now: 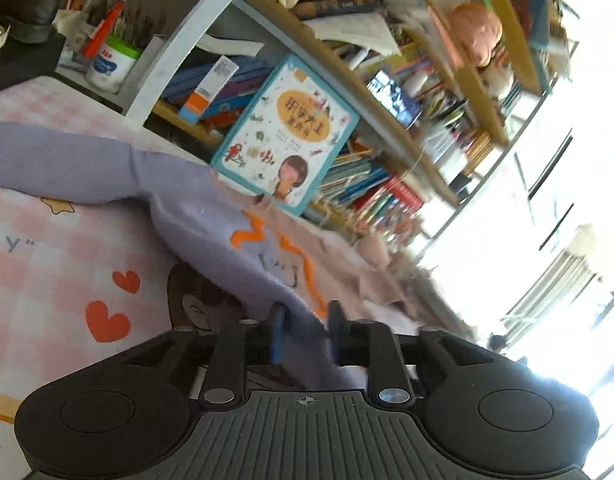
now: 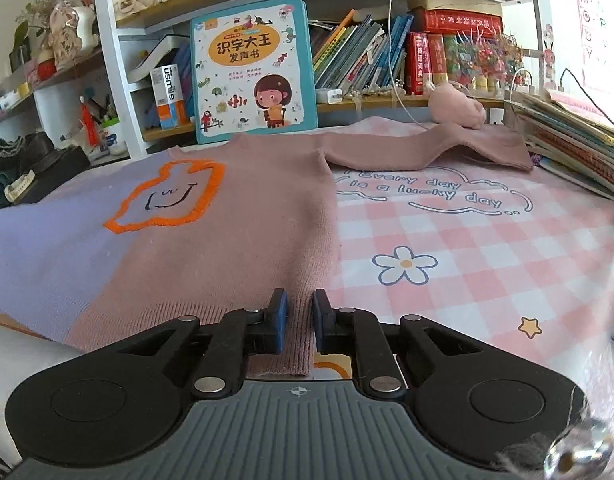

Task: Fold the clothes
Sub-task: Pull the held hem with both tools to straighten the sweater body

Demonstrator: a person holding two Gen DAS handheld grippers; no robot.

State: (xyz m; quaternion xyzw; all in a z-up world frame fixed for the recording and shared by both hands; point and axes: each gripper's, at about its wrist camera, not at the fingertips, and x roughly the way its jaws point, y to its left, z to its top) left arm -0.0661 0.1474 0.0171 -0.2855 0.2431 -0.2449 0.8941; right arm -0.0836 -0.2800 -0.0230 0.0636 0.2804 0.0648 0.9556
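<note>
A two-tone sweater (image 2: 227, 240), lavender on the left and dusty pink on the right with an orange outlined face (image 2: 167, 196), lies flat on the pink checked cloth (image 2: 467, 260). Its pink sleeve (image 2: 427, 148) stretches out to the right. My right gripper (image 2: 299, 320) is shut on the ribbed pink hem corner at the near edge. In the left wrist view the lavender side of the sweater (image 1: 211, 208) rises off the cloth (image 1: 67, 248) into my left gripper (image 1: 305, 330), which is shut on its bunched hem. The lavender sleeve (image 1: 59, 160) trails away to the left.
A children's picture book (image 2: 253, 68) leans on the bookshelf just behind the sweater's collar. A stack of books (image 2: 575, 140) crowds the cloth's right edge, with a pink plush toy (image 2: 459, 108) behind the sleeve. Shoes and jars (image 2: 35, 152) sit at the left.
</note>
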